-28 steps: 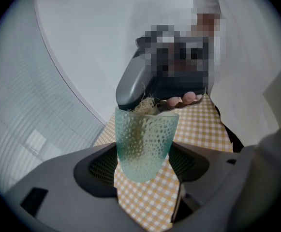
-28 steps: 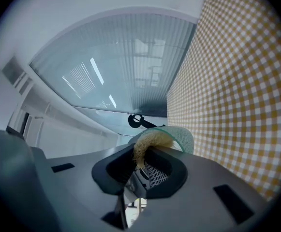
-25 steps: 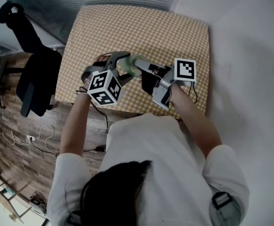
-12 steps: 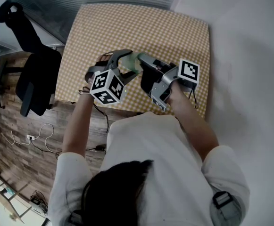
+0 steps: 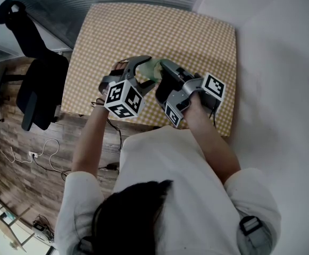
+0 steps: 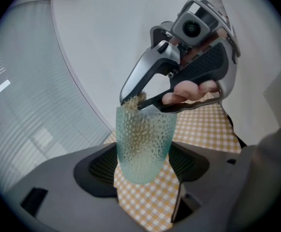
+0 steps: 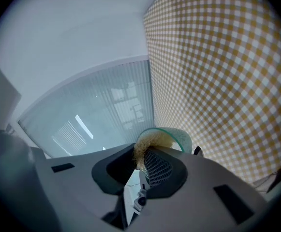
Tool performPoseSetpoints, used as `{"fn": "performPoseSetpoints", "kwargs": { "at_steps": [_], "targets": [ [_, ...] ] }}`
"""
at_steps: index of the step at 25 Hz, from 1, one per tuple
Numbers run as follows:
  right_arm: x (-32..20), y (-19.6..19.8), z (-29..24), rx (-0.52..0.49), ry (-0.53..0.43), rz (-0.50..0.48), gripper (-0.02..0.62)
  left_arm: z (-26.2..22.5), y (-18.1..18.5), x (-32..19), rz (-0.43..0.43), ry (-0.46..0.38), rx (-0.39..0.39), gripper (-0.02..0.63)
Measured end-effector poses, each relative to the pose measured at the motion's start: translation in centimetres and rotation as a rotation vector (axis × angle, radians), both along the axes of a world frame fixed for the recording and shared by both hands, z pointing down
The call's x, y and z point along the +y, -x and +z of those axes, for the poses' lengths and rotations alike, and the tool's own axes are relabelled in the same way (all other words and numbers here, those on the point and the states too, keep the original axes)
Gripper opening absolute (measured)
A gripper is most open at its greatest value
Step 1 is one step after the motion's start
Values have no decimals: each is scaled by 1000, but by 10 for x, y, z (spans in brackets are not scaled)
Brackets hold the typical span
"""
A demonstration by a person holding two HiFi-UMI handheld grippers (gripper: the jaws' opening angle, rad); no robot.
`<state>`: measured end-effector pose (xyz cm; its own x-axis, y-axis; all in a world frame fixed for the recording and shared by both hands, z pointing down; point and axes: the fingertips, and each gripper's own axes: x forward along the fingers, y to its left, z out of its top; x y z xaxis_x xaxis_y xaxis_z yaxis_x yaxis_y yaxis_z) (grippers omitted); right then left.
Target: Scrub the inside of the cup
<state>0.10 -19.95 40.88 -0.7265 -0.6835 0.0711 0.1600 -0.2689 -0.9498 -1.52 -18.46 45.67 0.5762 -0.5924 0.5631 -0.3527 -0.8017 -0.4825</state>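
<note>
Yellow-and-white checked cloth covers the worktop [image 5: 186, 36], which fills the upper middle of the head view. A wood-plank floor [image 5: 10, 142] runs along its left side, and a black office chair [image 5: 37, 94] stands on that floor just beside the worktop's left edge. The person, in a white shirt [image 5: 181, 195], stands at the near edge with both arms reaching forward over the cloth.

The left tongs [image 6: 142, 164] carry a marker cube [image 5: 124, 99] and point toward the right tongs [image 7: 139, 166], which carry a second marker cube [image 5: 214, 86]. Both tools meet over the near middle of the worktop.

The left tongs are clamped on a translucent pale green cup with a dimpled wall [image 6: 142, 139]. One pad presses on each side of the lower body. The cup is held tilted, base toward the left gripper camera and mouth toward the right tongs. Whether the cup touches the cloth cannot be told.

The right tongs stand nearly together, clamped on a tan fibrous scrub pad [image 7: 147, 144]. Their tips reach the cup's mouth, and the scrub pad sits inside the rim against the inner wall. A tan tint shows through the dimpled wall in the left gripper view.
</note>
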Motion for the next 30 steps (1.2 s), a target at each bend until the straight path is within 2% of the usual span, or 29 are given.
{"fn": "performPoseSetpoints", "kwargs": {
  "at_steps": [7,11,17,30],
  "targets": [
    [0,-5,8,3,94,120,58,5,-2,-1,-27,-11,12,334],
    [3,-5,10,-5,140,124,58,6,-2,-1,-48,-9,42,333],
    [5,-11,7,24,148,151,58,4,2,0,-40,-4,38,333],
    [1,-16,1,53,94,169,57,22,21,2,-107,61,77,331]
  ]
}}
